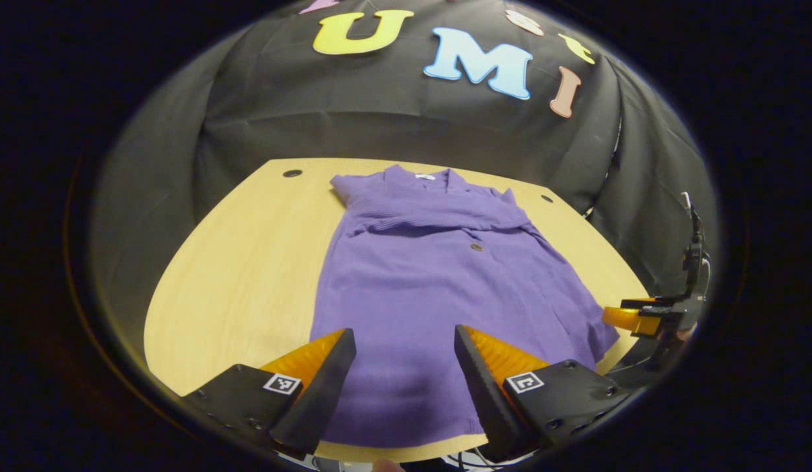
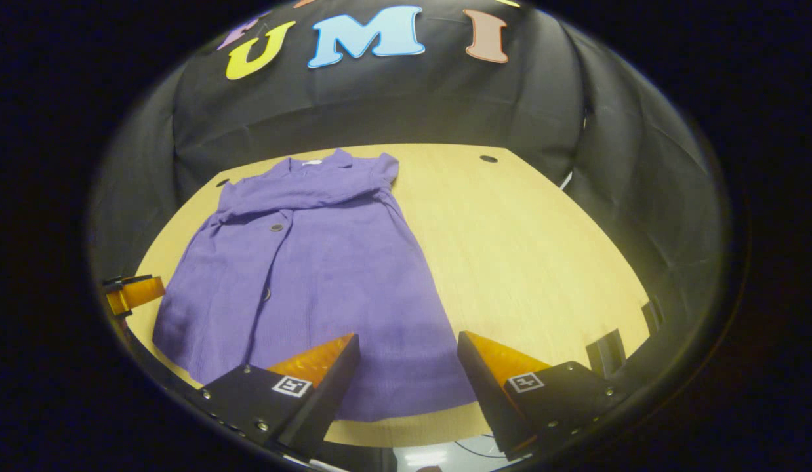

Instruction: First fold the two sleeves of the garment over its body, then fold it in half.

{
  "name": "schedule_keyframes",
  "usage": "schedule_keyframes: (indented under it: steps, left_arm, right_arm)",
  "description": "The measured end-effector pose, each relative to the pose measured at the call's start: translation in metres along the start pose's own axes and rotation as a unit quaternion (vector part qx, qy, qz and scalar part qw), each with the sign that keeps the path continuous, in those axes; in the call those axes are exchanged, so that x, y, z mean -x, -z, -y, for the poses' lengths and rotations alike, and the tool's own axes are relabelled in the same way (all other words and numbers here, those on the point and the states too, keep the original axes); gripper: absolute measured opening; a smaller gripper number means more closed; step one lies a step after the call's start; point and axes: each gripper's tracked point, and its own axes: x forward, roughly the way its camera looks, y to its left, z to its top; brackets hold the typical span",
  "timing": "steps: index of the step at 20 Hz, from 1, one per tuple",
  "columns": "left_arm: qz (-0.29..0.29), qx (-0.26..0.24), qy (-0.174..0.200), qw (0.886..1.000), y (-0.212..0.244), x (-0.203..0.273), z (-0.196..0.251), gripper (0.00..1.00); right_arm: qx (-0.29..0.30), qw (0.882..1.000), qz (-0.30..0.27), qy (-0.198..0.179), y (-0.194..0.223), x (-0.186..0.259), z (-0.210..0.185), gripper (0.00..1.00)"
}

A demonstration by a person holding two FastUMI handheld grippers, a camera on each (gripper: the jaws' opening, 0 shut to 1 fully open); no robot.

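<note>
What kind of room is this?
Probably a recording booth, not a home: black cloth hangs as the walls, a bare wooden table holds one purple garment, and open tongs wait over it.

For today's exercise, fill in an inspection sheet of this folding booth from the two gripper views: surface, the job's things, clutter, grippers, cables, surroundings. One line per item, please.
Surface: wooden table, with small round holes near its far edge.
Job's things: purple garment lies flat, collar at the far end, both sleeves already folded across the chest; not yet folded in half.
Clutter: nothing seen.
Grippers: left gripper open above the near hem, touching no cloth; right gripper open above the hem's corner, also holding nothing.
Cables: thin dark cables below the table's near edge.
Surroundings: black cloth wall behind the table.
</note>
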Motion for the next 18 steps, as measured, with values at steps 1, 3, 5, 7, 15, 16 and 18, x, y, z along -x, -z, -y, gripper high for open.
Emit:
schedule_keyframes:
  steps: [1, 3, 5, 7, 15, 16, 18]
  left_arm:
    - [0.000, -0.001, -0.005, 1.000, 0.008, 0.006, -0.009, 0.98]
    - [-0.003, 0.003, -0.012, 1.000, 0.024, 0.018, -0.024, 0.95]
    - [-0.010, 0.015, -0.014, 1.000, 0.042, 0.031, -0.036, 0.95]
    - [-0.012, 0.025, -0.018, 0.999, 0.055, 0.039, -0.049, 0.98]
    - [-0.037, 0.034, -0.022, 0.998, 0.092, 0.043, -0.051, 0.98]
    - [-0.038, 0.029, -0.023, 0.999, 0.094, 0.041, -0.049, 0.98]
    - [-0.038, 0.023, -0.024, 0.999, 0.093, 0.039, -0.045, 0.95]
  right_arm:
    - [-0.002, 1.000, -0.002, 0.002, 0.003, 0.001, 0.003, 0.93]
    - [-0.015, 1.000, -0.008, 0.008, 0.012, 0.004, 0.010, 0.93]
    - [-0.037, 0.999, -0.011, 0.010, 0.017, 0.003, 0.017, 0.93]
    - [-0.060, 0.998, -0.009, 0.004, 0.020, 0.001, 0.020, 0.93]
    - [-0.109, 0.994, -0.023, -0.008, 0.039, -0.007, 0.017, 0.93]
    - [-0.110, 0.994, -0.024, -0.014, 0.040, -0.007, 0.014, 0.93]
    - [-0.103, 0.994, -0.031, -0.021, 0.046, -0.008, 0.006, 0.94]
